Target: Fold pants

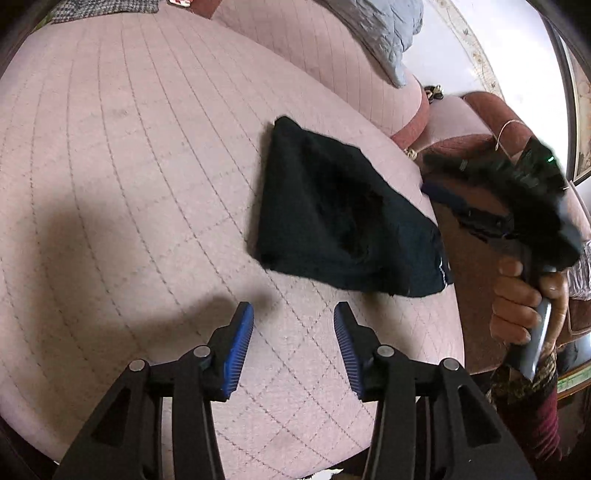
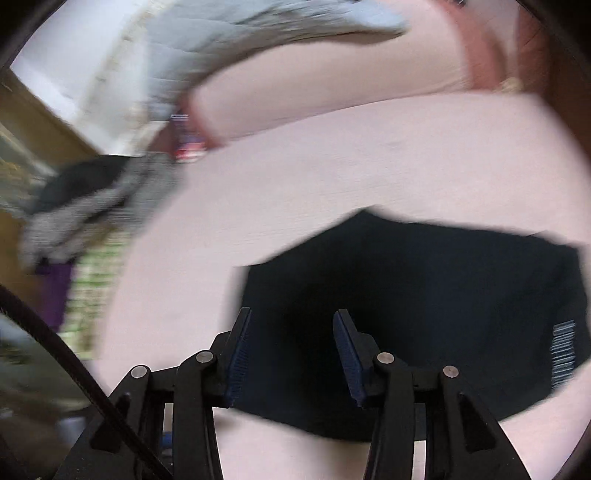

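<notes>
The black pants [image 1: 332,214] lie as a folded, roughly triangular bundle on the pink quilted sofa seat [image 1: 129,166], near its right edge. My left gripper [image 1: 293,314] hovers over bare cushion just in front of them, open, with nothing between its blue pads. A person's hand [image 1: 517,295] holds the right gripper at the far right of that view, blurred. In the blurred right wrist view the pants [image 2: 424,295] fill the lower middle, a white striped label [image 2: 563,354] on their right side. My right gripper [image 2: 291,317] stands open over their left part, pinching no cloth.
A grey-blue quilted cushion [image 1: 376,29] leans on the pink backrest [image 1: 314,55]. A reddish armrest [image 1: 410,125] bounds the seat on the right. A checked grey cloth [image 2: 85,210] lies at the seat's far end. Left of the pants is bare cushion.
</notes>
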Demonstrator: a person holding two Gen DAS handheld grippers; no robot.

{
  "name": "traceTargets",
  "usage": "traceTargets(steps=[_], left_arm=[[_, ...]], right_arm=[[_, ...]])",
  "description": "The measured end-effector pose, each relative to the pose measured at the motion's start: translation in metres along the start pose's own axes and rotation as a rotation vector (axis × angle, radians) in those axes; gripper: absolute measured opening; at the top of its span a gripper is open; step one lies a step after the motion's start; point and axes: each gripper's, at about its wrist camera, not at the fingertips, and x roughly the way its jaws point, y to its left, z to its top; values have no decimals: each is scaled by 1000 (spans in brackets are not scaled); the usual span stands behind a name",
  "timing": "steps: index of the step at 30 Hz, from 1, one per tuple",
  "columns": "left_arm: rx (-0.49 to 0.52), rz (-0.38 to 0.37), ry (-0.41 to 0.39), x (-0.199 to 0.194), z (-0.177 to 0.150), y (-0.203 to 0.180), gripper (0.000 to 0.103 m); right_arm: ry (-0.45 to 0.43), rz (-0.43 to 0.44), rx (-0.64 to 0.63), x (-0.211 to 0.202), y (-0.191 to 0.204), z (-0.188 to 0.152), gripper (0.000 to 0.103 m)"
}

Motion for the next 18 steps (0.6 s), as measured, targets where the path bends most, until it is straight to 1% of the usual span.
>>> traceTargets(steps=[2, 3, 4, 5, 6, 7, 8, 9, 10, 11, 12, 13, 14, 15, 17, 18], left_arm=[[6, 5, 8, 1, -4, -1, 44], [8, 9, 4, -1, -6, -1, 45], [7, 10, -1, -3, -7, -1, 45], [4, 11, -7, -6, -8, 1, 48], [0, 13, -11, -8, -9, 1, 51], [-5, 13, -15, -9, -9, 2, 52], [-9, 9, -19, -11, -10, 5, 52], [-11, 8, -22, -12, -10, 6, 52], [-13, 8, -25, -13, -10, 8, 53], [-15, 7, -27, -13, -11, 10, 53], [-18, 5, -27, -13, -11, 12, 54], [-18, 3, -26, -11, -11, 12, 54], [-16, 5, -24, -10, -10, 11, 54], [-10, 14, -23, -8, -10, 10, 54], [10, 45, -21, -7, -11, 7, 54], [24, 67, -24, -7, -12, 4, 54]], right_arm=[[45, 137, 22, 21, 9, -13, 49], [60, 158, 32, 29, 10, -19, 49], [78, 153, 45, 41, 8, -26, 49], [96, 126, 60, 51, 5, -34, 49], [105, 72, 75, 63, -5, -40, 49], [96, 7, 82, 65, -13, -48, 42], [70, -53, 84, 65, -22, -54, 26], [42, -61, 103, 56, -37, -55, 4], [28, -68, 136, 49, -46, -54, 2], [-3, -95, 176, 37, -55, -54, 6], [-53, -214, 205, 18, -63, -52, 18], [-95, -271, 206, 6, -64, -47, 22], [-128, -273, 200, -6, -65, -47, 23], [-148, -257, 209, -17, -65, -45, 23], [-177, -244, 209, -30, -59, -43, 24], [-185, -239, 182, -35, -50, -43, 26]])
